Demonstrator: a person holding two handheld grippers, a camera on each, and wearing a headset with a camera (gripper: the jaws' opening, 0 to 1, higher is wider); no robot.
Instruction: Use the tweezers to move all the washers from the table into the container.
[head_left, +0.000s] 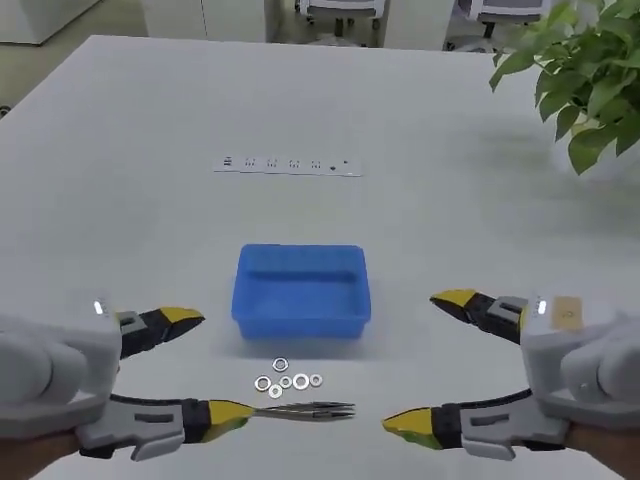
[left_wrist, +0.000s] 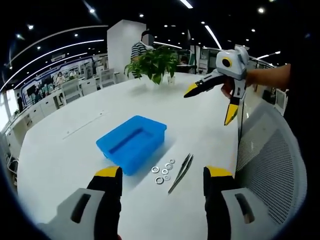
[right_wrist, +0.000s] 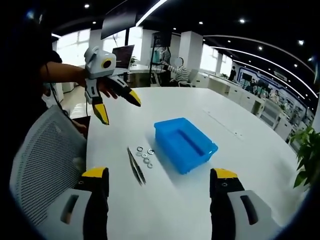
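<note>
Several silver washers (head_left: 287, 379) (left_wrist: 164, 172) (right_wrist: 145, 155) lie in a loose cluster on the white table, just in front of the blue container (head_left: 301, 288) (left_wrist: 131, 141) (right_wrist: 184, 143). Metal tweezers (head_left: 311, 410) (left_wrist: 181, 172) (right_wrist: 136, 165) rest flat beside the washers on the near side. My left gripper (head_left: 202, 365) (left_wrist: 163, 176) (right_wrist: 120, 106) hovers open at the left of the washers, nothing between its jaws. My right gripper (head_left: 418, 360) (right_wrist: 157, 176) (left_wrist: 210, 104) hangs open at the right, also holding nothing.
A white power strip (head_left: 287, 165) lies beyond the container. A green potted plant (head_left: 586, 77) (left_wrist: 153, 64) stands at the table's far right. A mesh chair (right_wrist: 44, 150) (left_wrist: 272, 165) sits at the near edge. A person (left_wrist: 141, 46) is in the background.
</note>
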